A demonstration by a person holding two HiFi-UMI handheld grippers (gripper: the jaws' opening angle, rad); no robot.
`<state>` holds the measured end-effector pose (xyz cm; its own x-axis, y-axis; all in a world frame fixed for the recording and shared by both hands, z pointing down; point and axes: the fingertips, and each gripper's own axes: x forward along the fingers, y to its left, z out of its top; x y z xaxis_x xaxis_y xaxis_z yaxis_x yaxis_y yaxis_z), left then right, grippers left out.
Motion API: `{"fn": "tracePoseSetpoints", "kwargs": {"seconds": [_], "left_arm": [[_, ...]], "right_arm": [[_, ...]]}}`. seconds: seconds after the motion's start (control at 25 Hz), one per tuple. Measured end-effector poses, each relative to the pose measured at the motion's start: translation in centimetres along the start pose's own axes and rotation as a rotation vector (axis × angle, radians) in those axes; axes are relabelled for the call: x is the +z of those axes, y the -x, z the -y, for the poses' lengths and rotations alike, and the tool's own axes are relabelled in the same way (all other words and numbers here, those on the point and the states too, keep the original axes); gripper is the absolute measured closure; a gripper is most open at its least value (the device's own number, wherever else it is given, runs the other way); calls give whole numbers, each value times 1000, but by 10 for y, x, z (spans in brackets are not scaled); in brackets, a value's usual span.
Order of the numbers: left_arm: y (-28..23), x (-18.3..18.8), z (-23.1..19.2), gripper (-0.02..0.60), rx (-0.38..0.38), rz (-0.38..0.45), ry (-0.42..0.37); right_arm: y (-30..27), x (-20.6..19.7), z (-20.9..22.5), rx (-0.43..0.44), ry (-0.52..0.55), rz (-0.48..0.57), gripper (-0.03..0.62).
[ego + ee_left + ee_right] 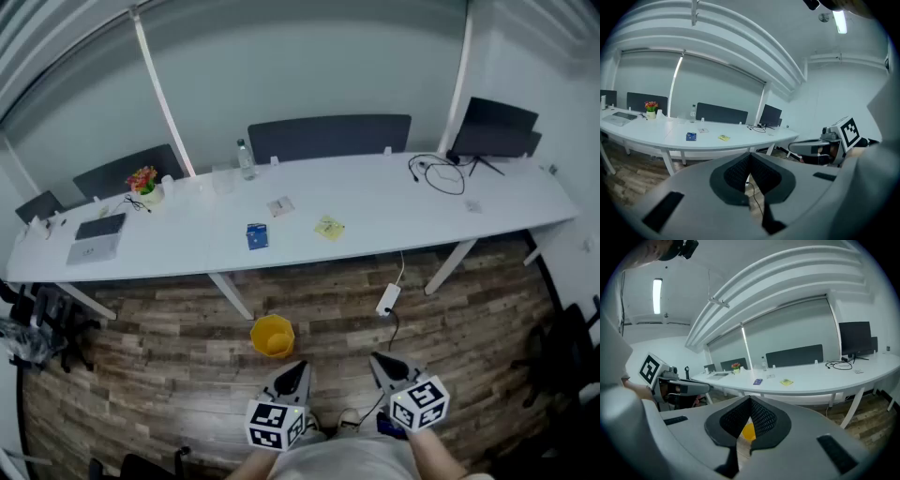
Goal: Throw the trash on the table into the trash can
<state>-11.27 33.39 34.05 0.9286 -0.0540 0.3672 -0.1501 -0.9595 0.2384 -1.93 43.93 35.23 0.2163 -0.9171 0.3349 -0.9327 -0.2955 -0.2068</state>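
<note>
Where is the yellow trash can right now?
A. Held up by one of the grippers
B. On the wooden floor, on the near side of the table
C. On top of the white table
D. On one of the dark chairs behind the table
B: the head view shows the yellow trash can standing on the wooden floor, just in front of the long white table, and nothing is gripping it.

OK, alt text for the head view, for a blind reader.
A long white table holds a blue packet, a yellow wrapper and a white wrapper; a yellow trash can stands on the wooden floor in front. The left tool and right tool, both shut, show at the bottom.
</note>
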Motion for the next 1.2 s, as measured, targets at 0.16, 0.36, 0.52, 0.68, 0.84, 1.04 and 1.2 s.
{"fn": "tracePoseSetpoints", "kwargs": {"seconds": [0.16, 0.36, 0.52, 0.68, 0.84, 1.04, 1.2], "left_arm": [[2, 1, -7, 581, 2, 4, -1], [5, 3, -14, 581, -10, 9, 0], [10, 3, -20, 581, -32, 11, -7], [15, 3, -30, 581, -55, 9, -20], [19, 1, -40, 581, -65, 6, -24], [9, 3, -50, 581, -76, 3, -19], [-11, 9, -58, 581, -75, 4, -18]], "right_arm": [[-6, 1, -2, -3, -1, 10, 563], [-12, 5, -8, -6, 6, 11, 563], [-15, 16, -16, -30, 45, 54, 562], [-18, 24, -23, -58, 51, 89, 562], [-18, 20, -16, -121, 30, 81, 562], [-21, 16, 1, -164, 4, 81, 562], [-33, 21, 21, -170, 0, 95, 562]]}}
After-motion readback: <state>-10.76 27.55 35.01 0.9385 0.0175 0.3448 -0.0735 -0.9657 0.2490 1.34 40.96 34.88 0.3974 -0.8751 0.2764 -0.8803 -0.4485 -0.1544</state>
